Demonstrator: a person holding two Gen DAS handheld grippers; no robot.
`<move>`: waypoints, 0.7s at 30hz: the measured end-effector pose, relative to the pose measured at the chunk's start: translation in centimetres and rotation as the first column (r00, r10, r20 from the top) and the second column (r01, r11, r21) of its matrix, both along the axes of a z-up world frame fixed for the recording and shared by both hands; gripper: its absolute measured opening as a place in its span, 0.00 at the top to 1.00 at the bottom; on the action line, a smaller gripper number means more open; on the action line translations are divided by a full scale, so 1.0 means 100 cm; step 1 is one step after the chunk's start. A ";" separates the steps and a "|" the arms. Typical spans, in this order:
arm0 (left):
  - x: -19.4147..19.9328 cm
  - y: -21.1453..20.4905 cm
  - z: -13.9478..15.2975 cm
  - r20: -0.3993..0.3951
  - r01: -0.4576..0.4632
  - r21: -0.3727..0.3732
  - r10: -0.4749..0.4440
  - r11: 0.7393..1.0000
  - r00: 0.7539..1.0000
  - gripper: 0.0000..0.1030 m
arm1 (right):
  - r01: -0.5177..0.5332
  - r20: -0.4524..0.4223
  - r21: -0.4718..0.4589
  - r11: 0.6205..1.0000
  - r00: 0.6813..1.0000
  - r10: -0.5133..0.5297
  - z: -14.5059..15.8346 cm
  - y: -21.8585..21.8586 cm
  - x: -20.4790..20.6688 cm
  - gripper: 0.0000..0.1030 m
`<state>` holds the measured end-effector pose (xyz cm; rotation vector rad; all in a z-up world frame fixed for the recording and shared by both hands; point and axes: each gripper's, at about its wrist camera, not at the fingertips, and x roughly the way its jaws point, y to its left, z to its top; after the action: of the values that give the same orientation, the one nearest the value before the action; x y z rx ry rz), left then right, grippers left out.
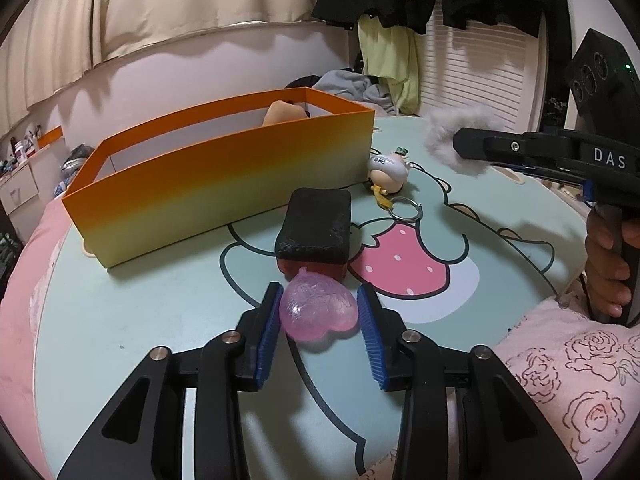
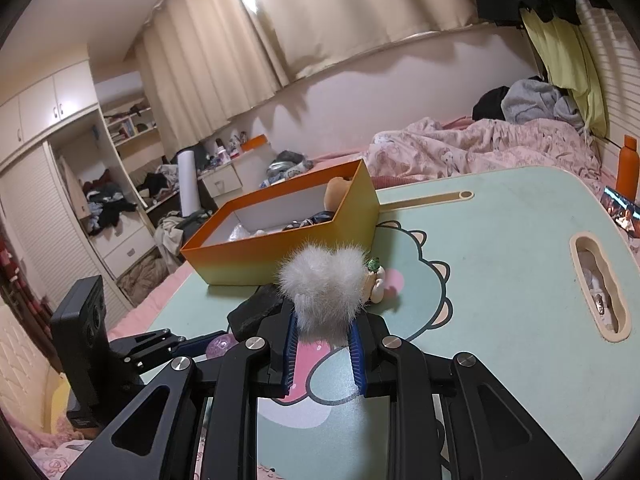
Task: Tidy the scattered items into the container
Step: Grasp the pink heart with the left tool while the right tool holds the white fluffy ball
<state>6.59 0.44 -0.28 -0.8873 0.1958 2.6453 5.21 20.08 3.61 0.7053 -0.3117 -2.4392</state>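
My left gripper [image 1: 318, 312] brackets the pink heart [image 1: 318, 310] — left pad touching, right apart, so it could squirt out. The right gripper [image 2: 323, 334] pinches the pompom [image 2: 324, 280] (fluff slips) short of the box [image 2: 280, 256].

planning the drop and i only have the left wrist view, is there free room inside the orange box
observer: Yes. The right wrist view looks into the orange box: its left end shows bare white floor, and the items sit at the right end by the plush.
operator: is the right gripper actually gripping that fluff
observer: Yes. The right gripper has its jaws shut on the lower part of the white fluffy ball.
operator: anything off to the right i cant see
observer: A long slot is cut through the table near its right edge.
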 end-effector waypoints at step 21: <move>0.009 0.014 0.000 -0.051 -0.063 -0.060 0.060 0.996 0.997 0.62 | -0.026 -0.004 0.094 0.995 1.000 0.026 -0.003 -0.014 -0.002 0.78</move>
<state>7.46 1.80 -0.29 -0.8616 0.2676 2.7334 5.00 18.72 3.33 0.7380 -0.1855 -2.4436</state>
